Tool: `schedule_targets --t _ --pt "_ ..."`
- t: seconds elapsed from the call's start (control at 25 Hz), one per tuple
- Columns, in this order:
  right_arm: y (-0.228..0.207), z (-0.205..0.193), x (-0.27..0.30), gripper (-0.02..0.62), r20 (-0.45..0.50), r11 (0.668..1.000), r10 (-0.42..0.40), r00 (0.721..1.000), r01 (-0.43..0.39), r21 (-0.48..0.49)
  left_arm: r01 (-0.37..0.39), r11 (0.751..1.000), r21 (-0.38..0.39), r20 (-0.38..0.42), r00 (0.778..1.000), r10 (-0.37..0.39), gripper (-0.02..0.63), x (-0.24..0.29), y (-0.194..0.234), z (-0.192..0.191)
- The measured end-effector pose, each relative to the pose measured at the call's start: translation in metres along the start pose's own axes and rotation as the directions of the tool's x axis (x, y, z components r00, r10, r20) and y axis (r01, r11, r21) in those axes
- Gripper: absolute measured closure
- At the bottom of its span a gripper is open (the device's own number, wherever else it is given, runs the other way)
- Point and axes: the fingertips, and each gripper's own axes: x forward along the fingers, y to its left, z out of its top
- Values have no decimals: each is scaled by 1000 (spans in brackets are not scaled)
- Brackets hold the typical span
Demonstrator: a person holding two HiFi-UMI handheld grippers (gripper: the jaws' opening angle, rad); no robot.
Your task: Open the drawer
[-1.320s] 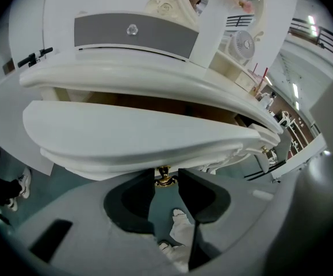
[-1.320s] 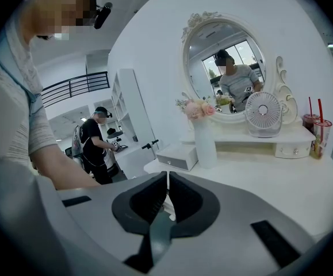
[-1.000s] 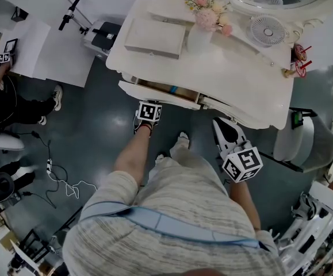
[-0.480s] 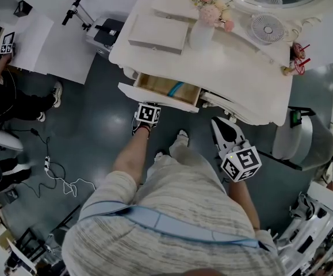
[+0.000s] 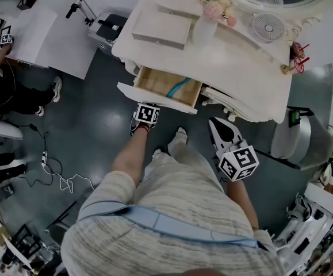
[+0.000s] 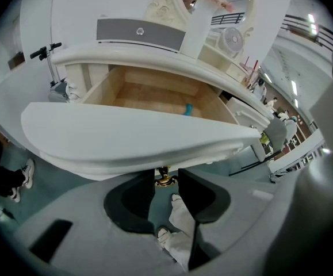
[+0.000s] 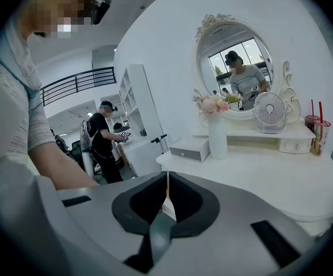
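The drawer (image 5: 167, 85) of the white dressing desk (image 5: 241, 68) stands pulled well out. Its pale wood bottom shows, with a blue-green object (image 5: 181, 87) lying inside, too small to name. The left claw (image 6: 166, 172) sits just under the drawer's curved white front, jaws partly closed, their pads gripping the small brass knob (image 6: 164, 180) from either side. The right claw (image 7: 167, 176) hangs to the right of the drawer, clear of it, jaws pressed together on nothing. Behind the drawer, on the desk top, stand a grey-fronted box (image 5: 161, 29), a white vase (image 5: 203, 32) of pink flowers and a small fan (image 5: 268, 26). Each claw's cube (image 5: 238, 161) bears black-and-white square markers; no lettering is legible.
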Motion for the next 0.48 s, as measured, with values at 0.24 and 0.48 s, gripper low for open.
schedule_targets --t 0.24,0.48 --pt "13 -17 13 584 -72 999 38 997 -40 -19 -4 1000 -1 -7 1000 4 468 -7 -3 -18" --pt "23 -44 37 584 -188 996 69 980 -77 -34 2 1000 -3 -9 1000 -2 468 -14 -4 -34"
